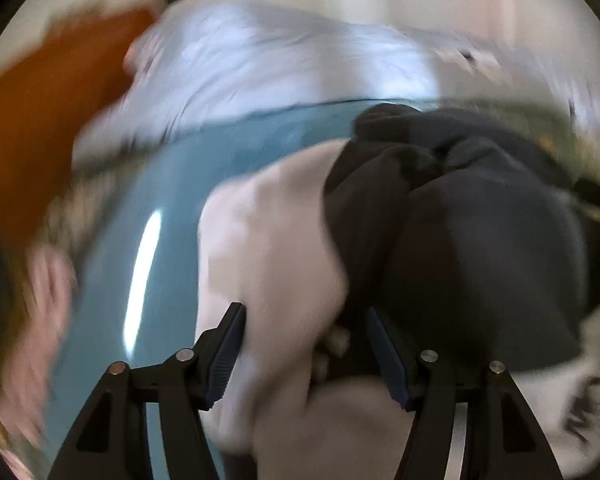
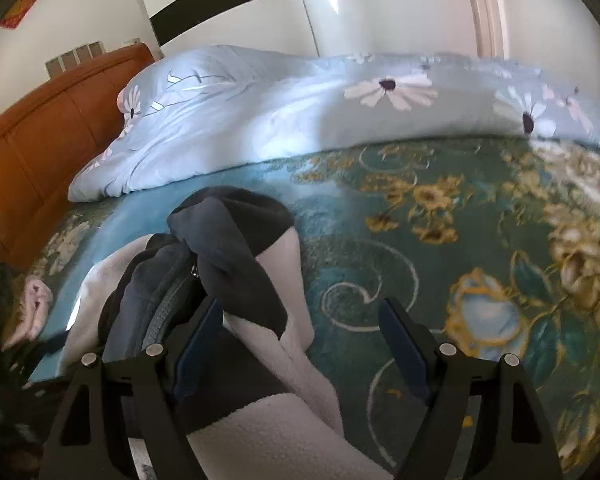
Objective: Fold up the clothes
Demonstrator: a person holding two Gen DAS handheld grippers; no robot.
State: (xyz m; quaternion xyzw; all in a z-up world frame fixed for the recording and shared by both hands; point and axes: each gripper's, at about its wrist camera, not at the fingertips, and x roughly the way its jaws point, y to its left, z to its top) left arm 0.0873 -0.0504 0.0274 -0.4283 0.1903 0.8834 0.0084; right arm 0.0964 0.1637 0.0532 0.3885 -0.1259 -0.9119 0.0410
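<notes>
Lying bunched on the bed [image 2: 380, 240] is a dark-and-white fleece jacket [image 2: 228, 240]; the duvet [image 2: 260, 108] lines the far edge. Both claws stand spread over it, left claw [image 1: 306, 354] and right claw [image 2: 300, 346], pinching nothing.

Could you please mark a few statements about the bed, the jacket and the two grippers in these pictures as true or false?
1. The jacket is dark grey with white fleece parts. True.
2. The jacket lies neatly folded into a flat square. False: it lies bunched in a heap on the bedspread.
3. The right gripper is clamped shut on the zipper. False: its jaws stand apart, and the zipper lies to the left, outside its left finger.
4. A light blue duvet with daisies lies along the far side of the bed. True.
5. The headboard is white metal. False: it is reddish-brown wood.
6. The left gripper has fabric between its open fingers. True.
</notes>
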